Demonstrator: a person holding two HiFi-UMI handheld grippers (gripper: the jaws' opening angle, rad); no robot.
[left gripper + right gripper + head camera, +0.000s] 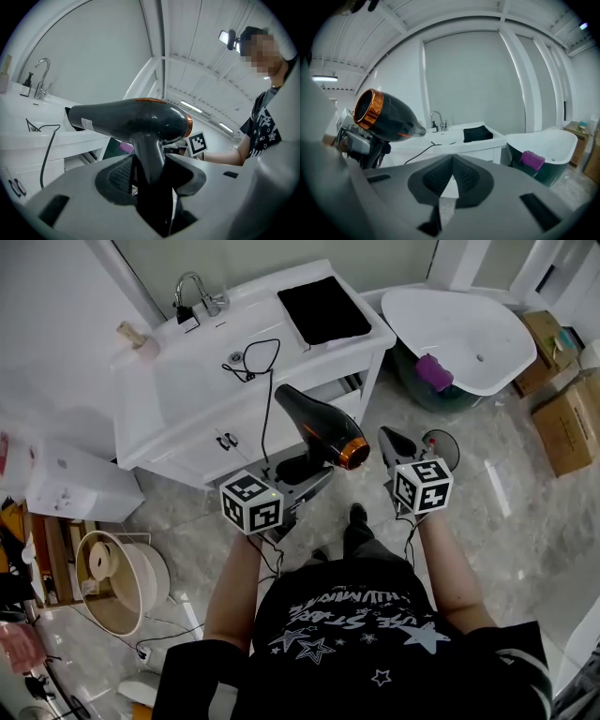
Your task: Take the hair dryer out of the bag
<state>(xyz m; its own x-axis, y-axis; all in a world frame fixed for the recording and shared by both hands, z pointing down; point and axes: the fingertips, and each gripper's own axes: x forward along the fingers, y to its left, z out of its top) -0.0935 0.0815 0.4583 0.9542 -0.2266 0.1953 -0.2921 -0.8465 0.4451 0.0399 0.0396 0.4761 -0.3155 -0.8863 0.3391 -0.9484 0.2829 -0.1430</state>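
Nearest the camera, in the head view, two bare forearms reach forward from a black star-printed shirt (356, 624), each ending in a marker cube.

Left claw (306, 472): jaws stand partly apart and are clamped on the handle of the hair dryer (314, 423). The left gripper view shows the handle wedged between the ribbed pads (119, 172) of this claw (150, 176), with the dark barrel (136, 119) lying crosswise above them.

Right claw (388, 436): jaws pressed fully together, holding nothing. It sits just beside the dryer's orange-ringed end. The right gripper view shows the closed tips (451, 164) and the dryer (386, 117) off to the left.

Hair dryer: held in the air above the tiled floor (487, 512), in front of the white worktop (202, 381) and clear of it. Its orange ring (353, 452) faces the person; the other end points toward the worktop. A black cord (269, 381) runs up from the handle onto the worktop and ends in a loop near the basin drain.

Worktop: a chrome tap (192, 287) stands at the back. A flat black bag (323, 308) lies at the right end, well apart from the dryer.

Farther right: a white bathtub (459, 324) with a purple item (433, 371) at its near edge, and cardboard boxes (567, 423) beyond.
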